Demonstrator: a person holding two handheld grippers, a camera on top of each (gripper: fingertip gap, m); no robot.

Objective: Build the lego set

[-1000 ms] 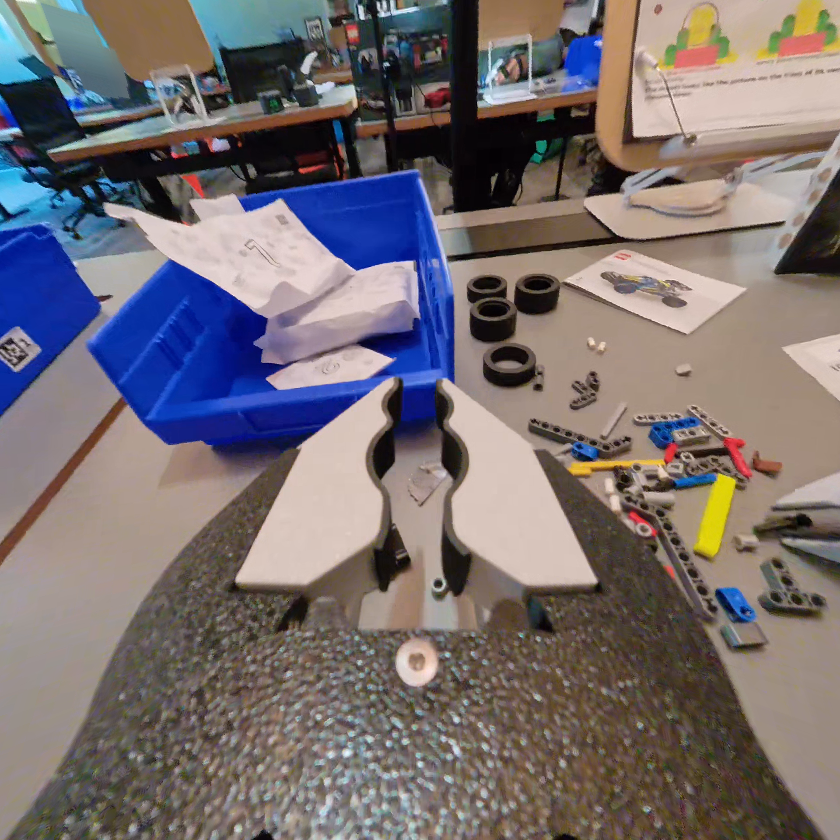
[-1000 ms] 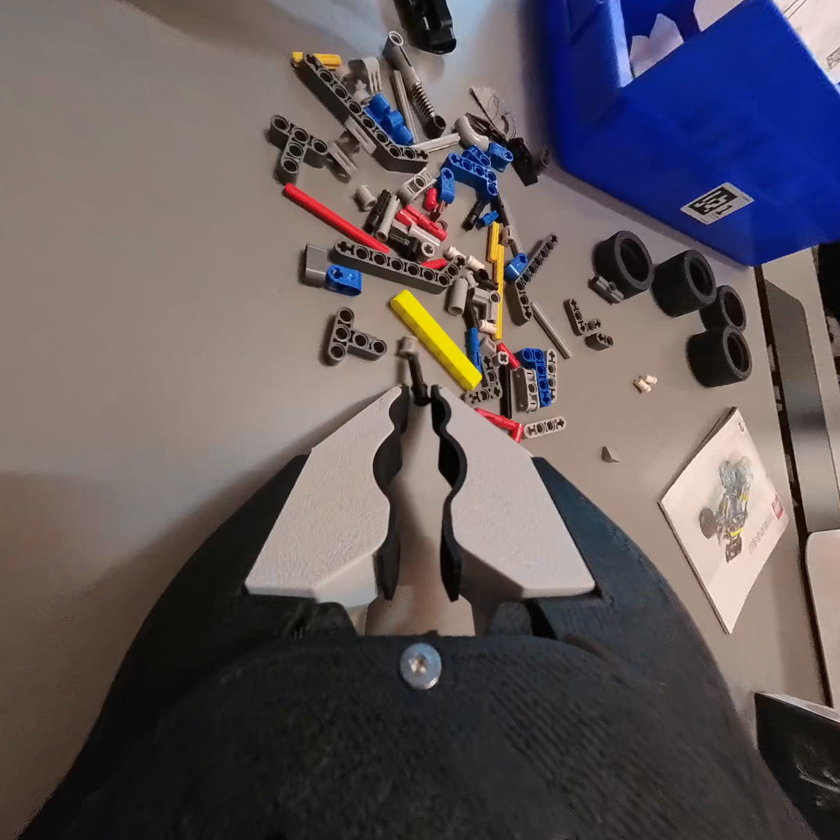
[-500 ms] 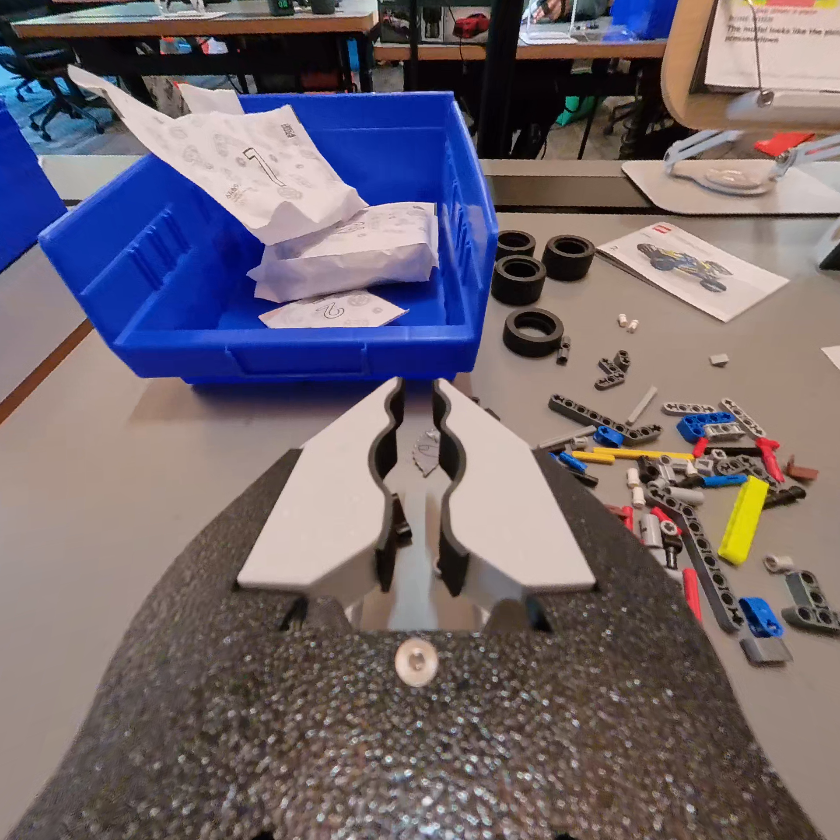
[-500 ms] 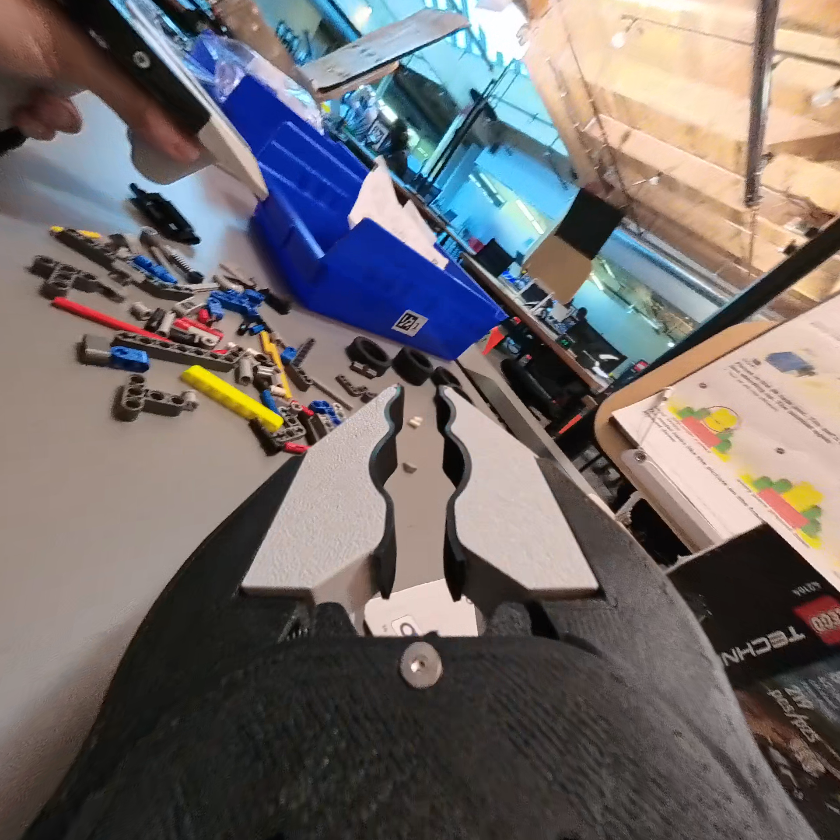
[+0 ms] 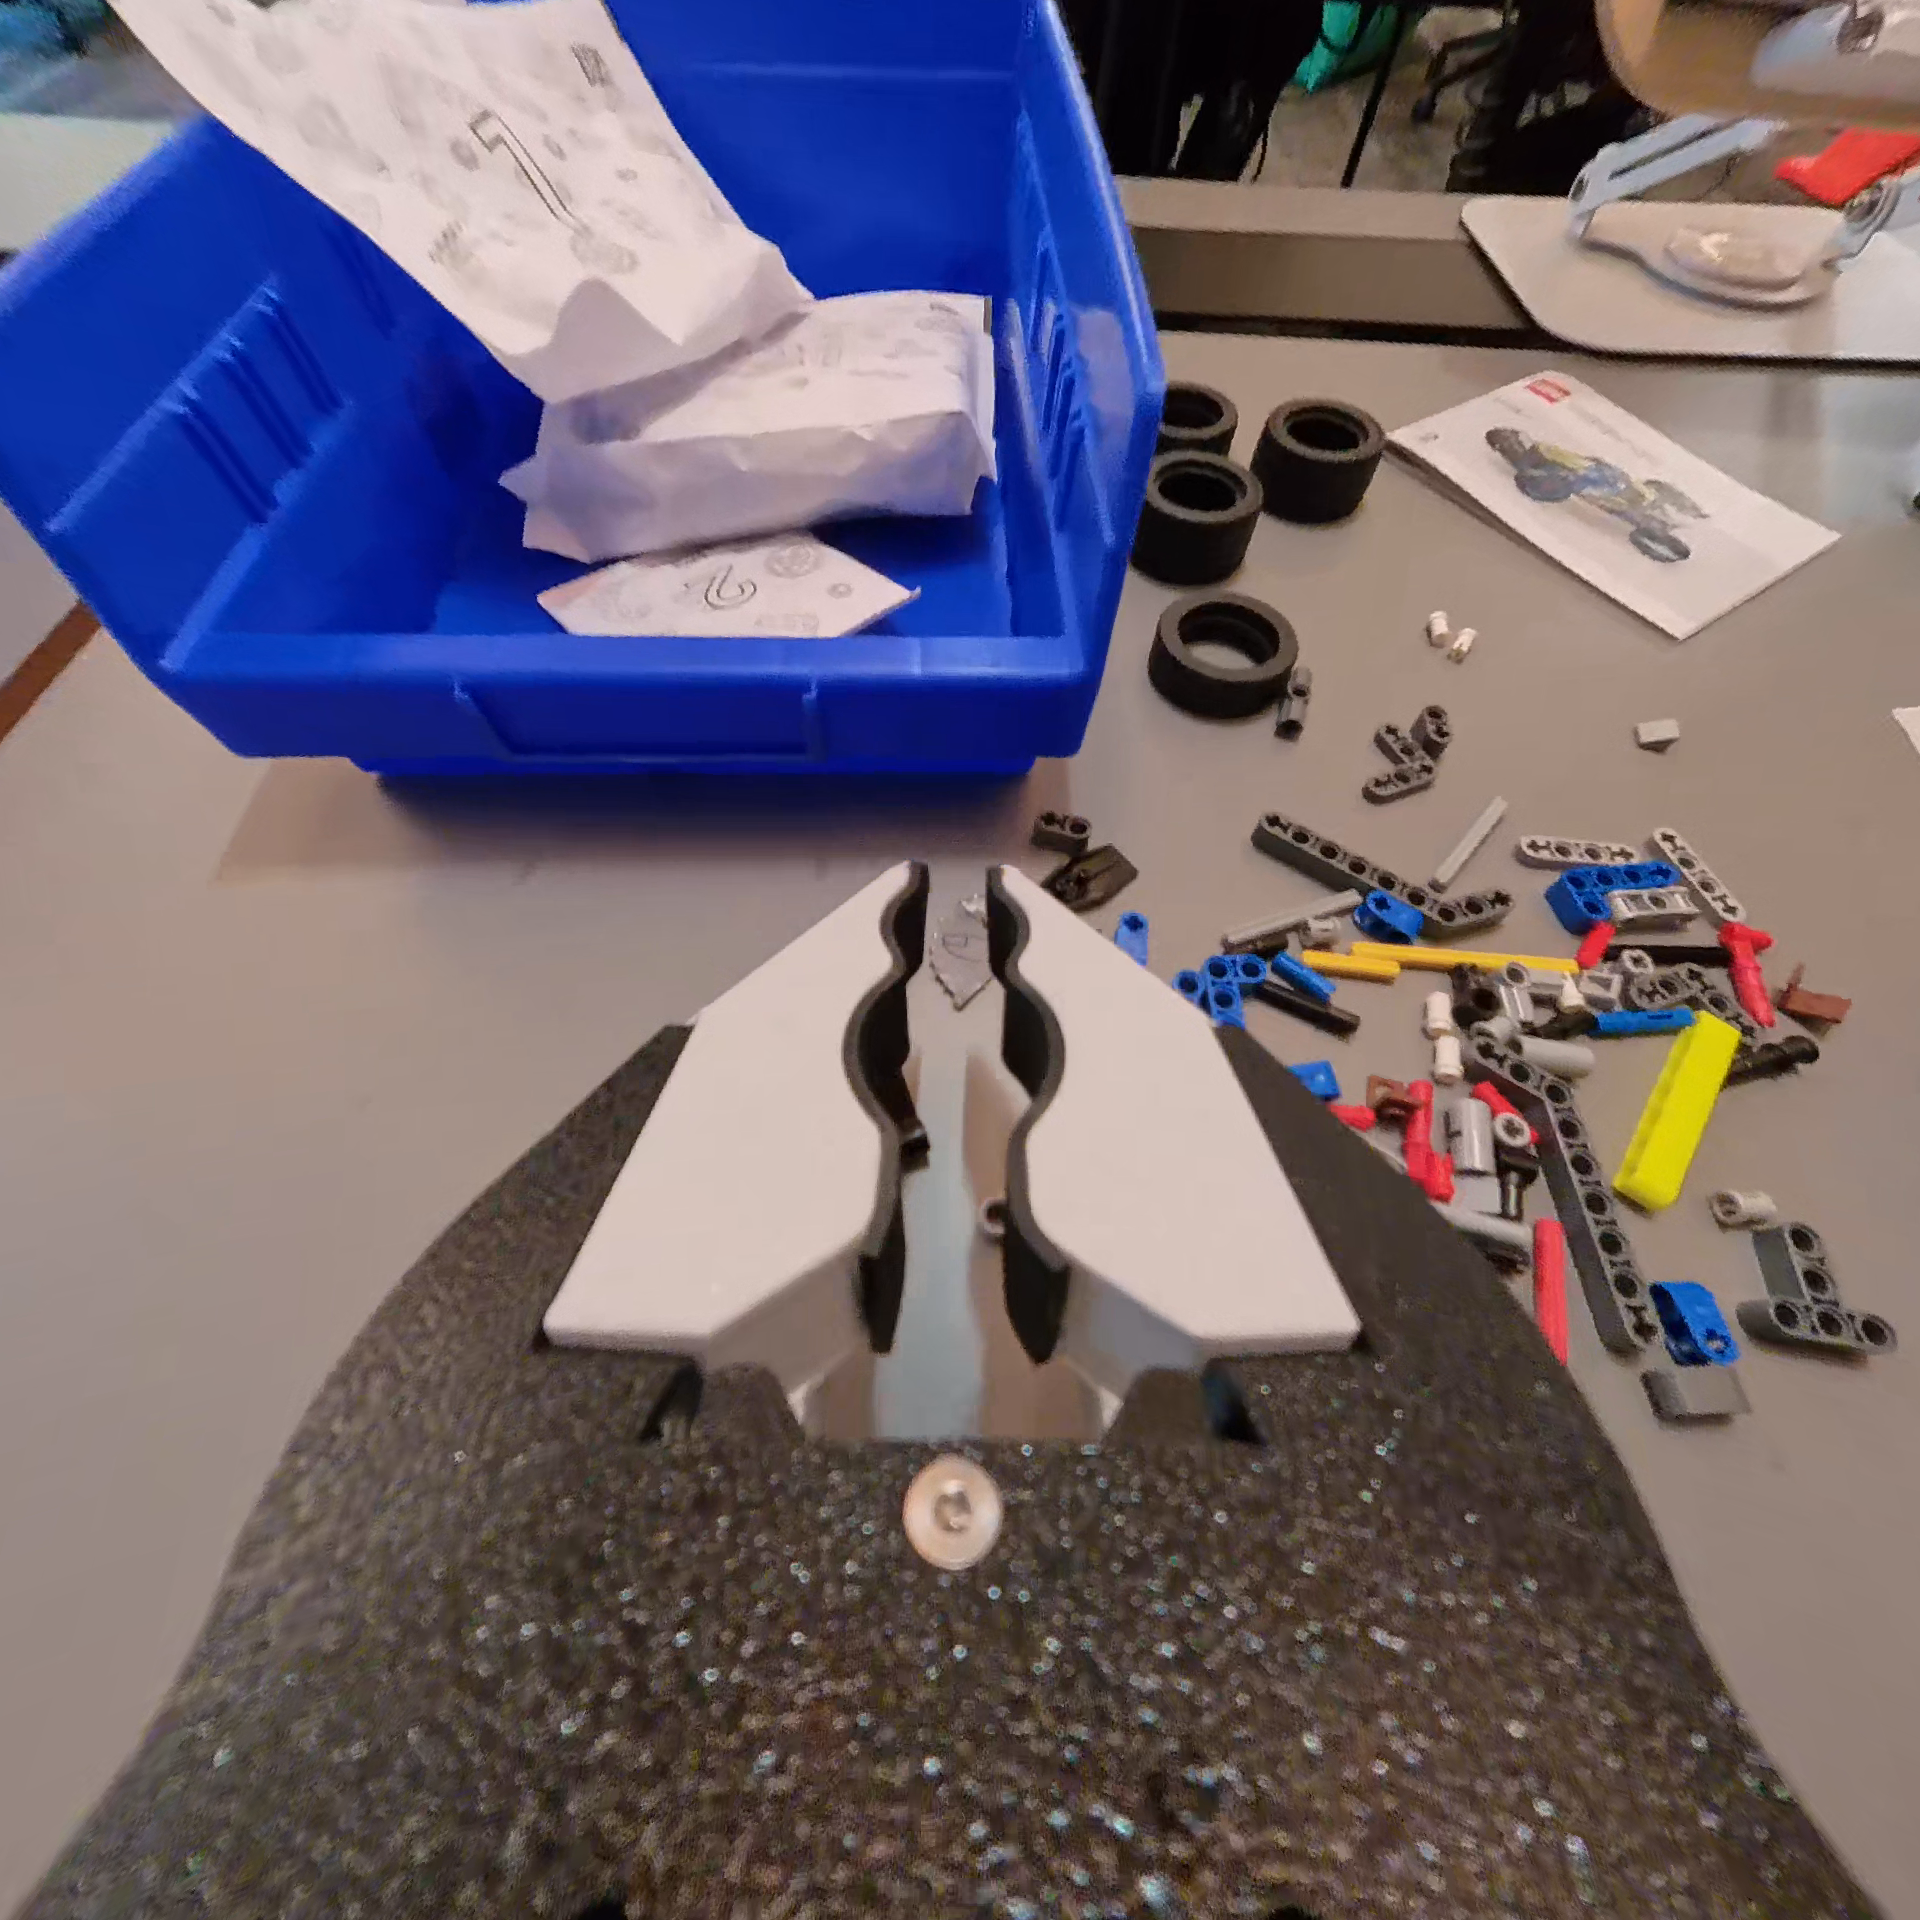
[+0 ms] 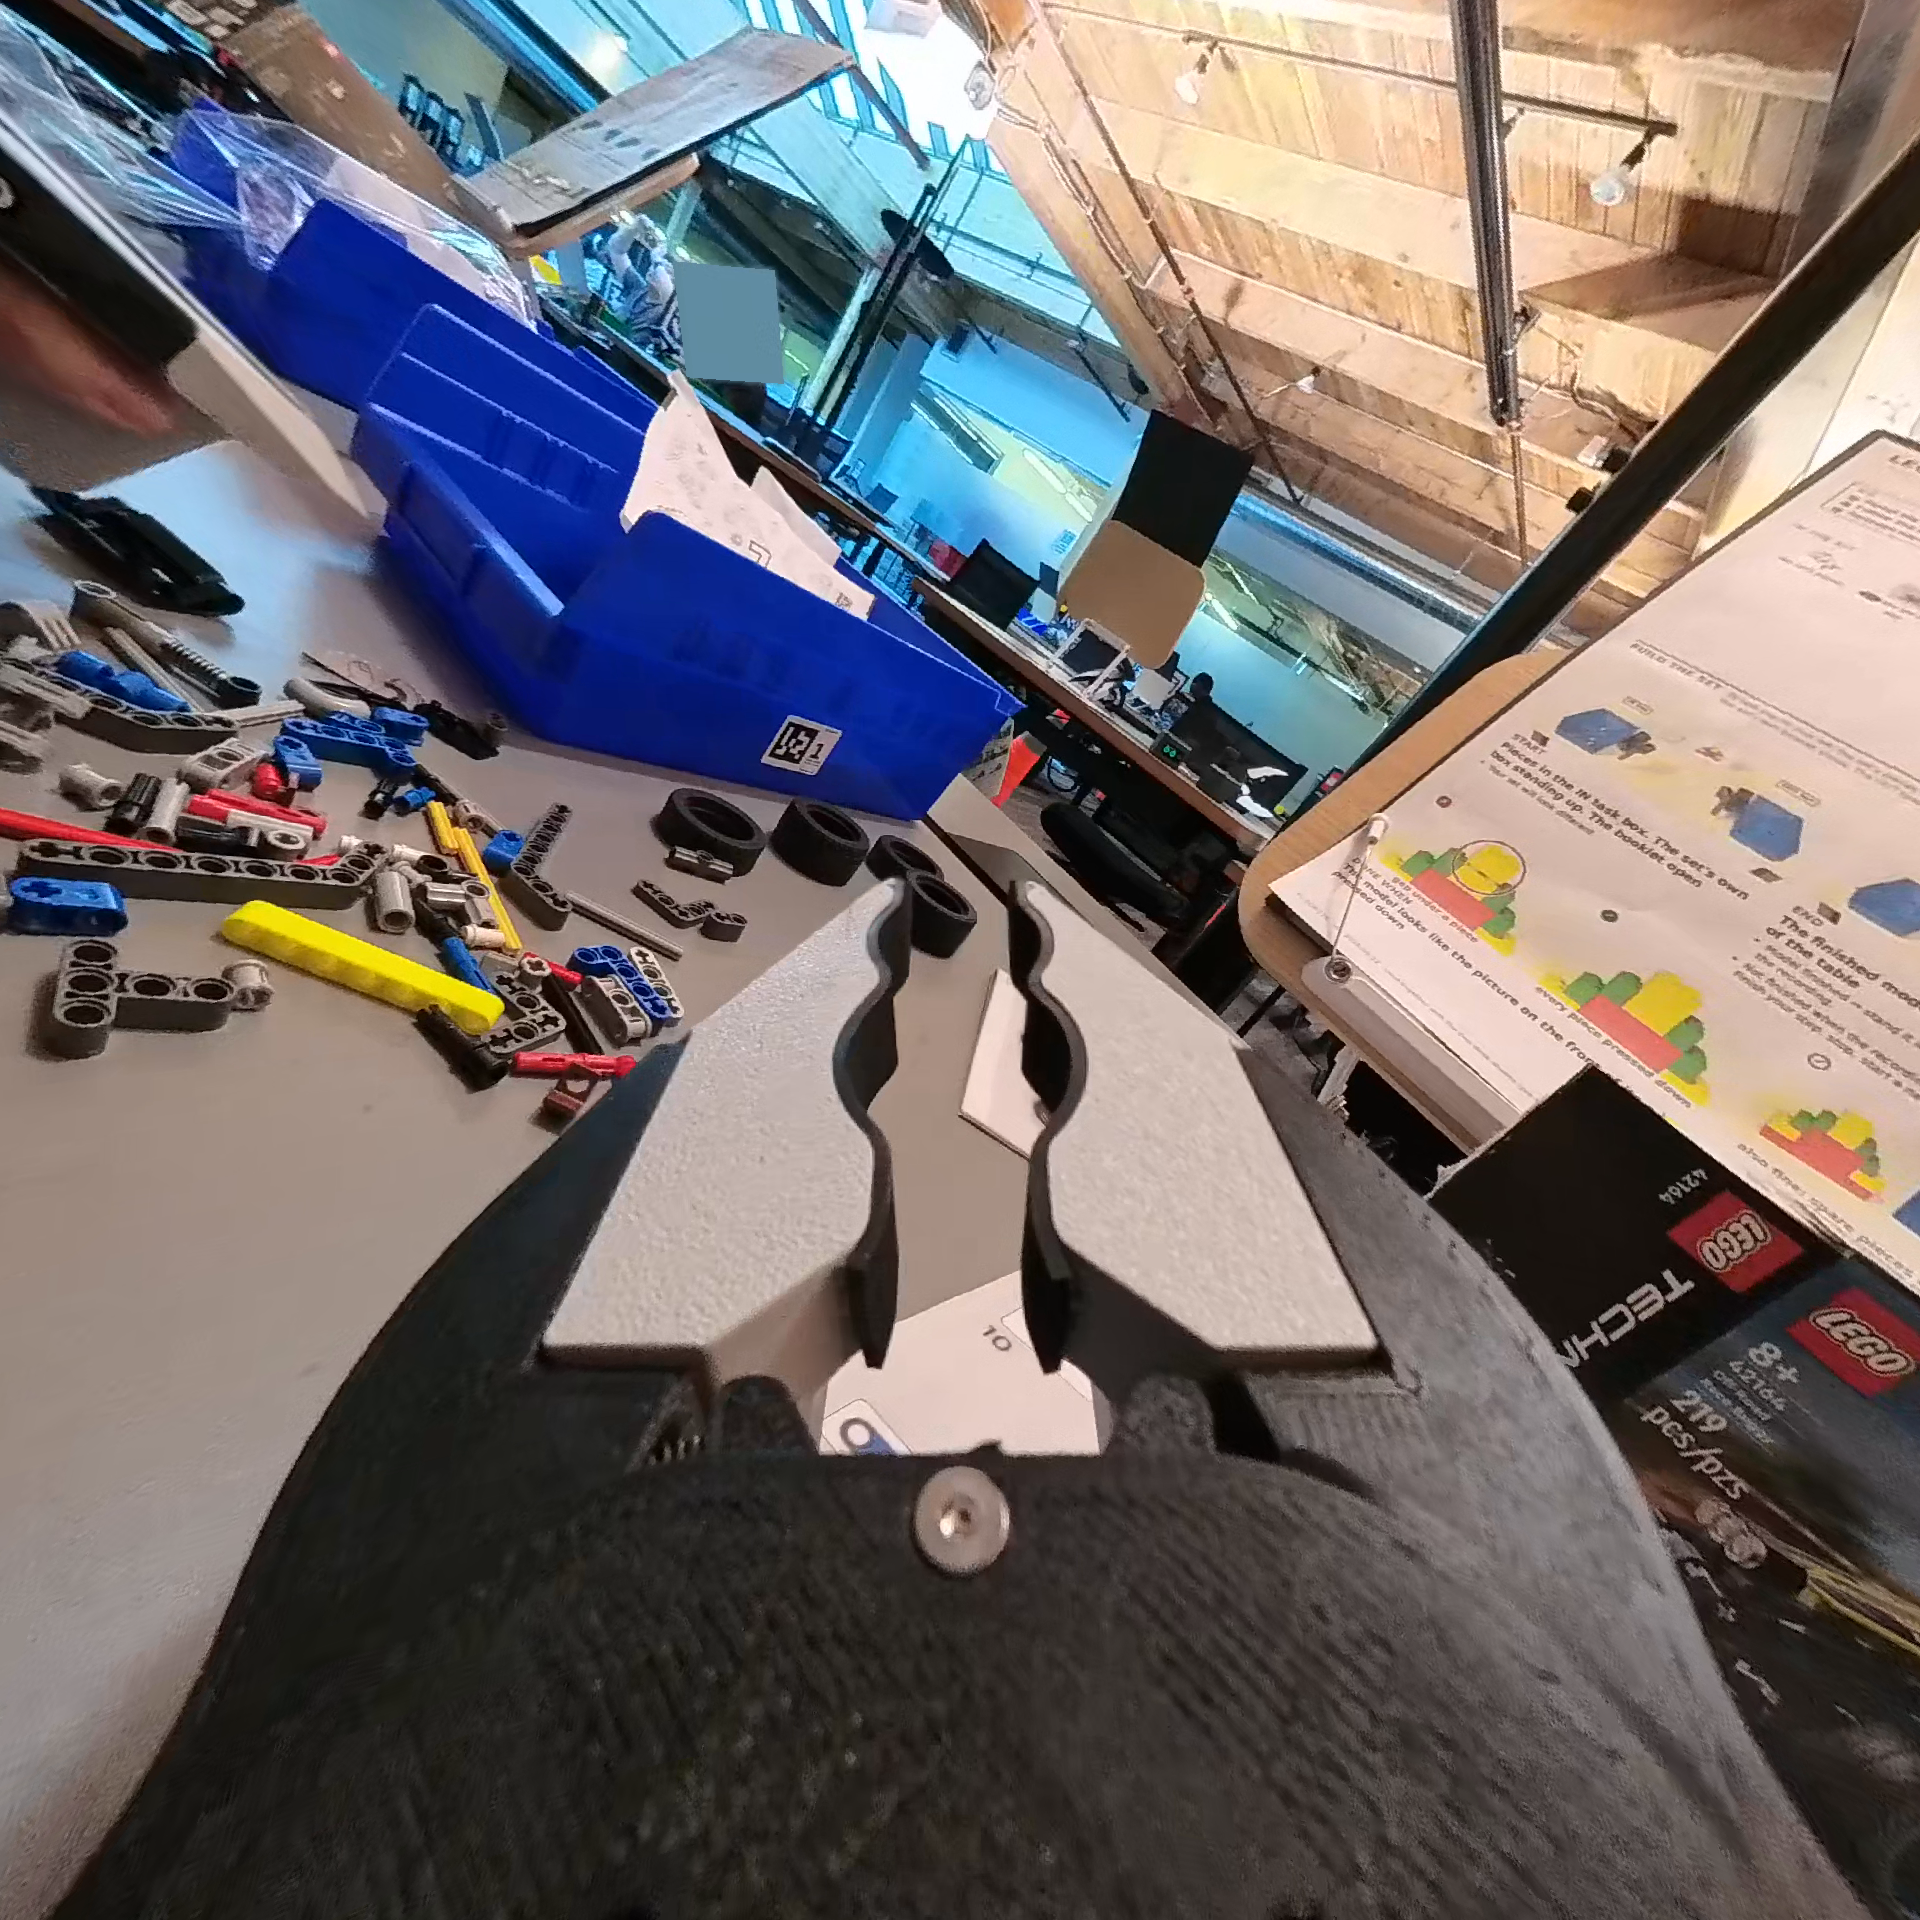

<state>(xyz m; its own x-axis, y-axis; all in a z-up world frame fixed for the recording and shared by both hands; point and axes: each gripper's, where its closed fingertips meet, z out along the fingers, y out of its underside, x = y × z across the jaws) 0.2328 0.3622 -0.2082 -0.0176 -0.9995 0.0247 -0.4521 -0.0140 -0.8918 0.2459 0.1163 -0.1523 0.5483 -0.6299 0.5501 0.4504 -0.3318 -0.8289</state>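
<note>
Left tongs: parted, empty | right tongs: parted, empty | advice: consult booklet, then select pieces singly off surface.

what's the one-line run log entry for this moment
left gripper: open, empty | right gripper: open, empty | lego pieces: loose on table | build: not begun

Each gripper has a rough black speckled body, with a round silver screw set at its middle. The left gripper and right gripper carry pale grey wedge-shaped fingers lined with wavy black pads.
</note>
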